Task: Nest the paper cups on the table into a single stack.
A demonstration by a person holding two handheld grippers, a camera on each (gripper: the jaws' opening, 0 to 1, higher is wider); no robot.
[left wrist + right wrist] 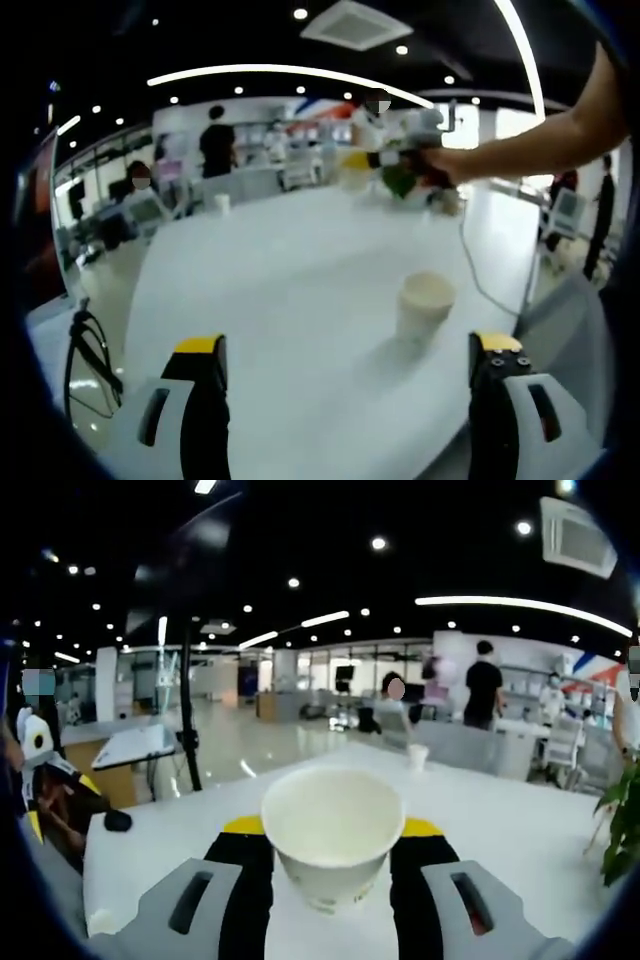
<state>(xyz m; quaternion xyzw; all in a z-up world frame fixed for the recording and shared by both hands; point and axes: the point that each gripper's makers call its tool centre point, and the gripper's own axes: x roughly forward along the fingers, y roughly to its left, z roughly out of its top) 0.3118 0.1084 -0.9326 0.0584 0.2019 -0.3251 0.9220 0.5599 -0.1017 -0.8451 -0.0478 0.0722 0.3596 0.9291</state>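
A cream paper cup (425,305) stands upright on the white table (280,270), ahead and to the right of centre between my left gripper's jaws. My left gripper (347,345) is open, jaws wide apart, short of that cup. Farther off, a person's arm holds my right gripper (405,160) above the table's far side. My right gripper (333,827) is shut on a second paper cup (333,835), held upright with its mouth showing empty. A small third cup (417,757) stands near the far edge of the table (500,810), also seen as the far cup (222,203).
Black cables (90,350) hang off the table's left edge. A green plant (625,830) stands at the right, a dark pole (187,710) and a penguin toy (35,742) at the left. People stand by desks in the background.
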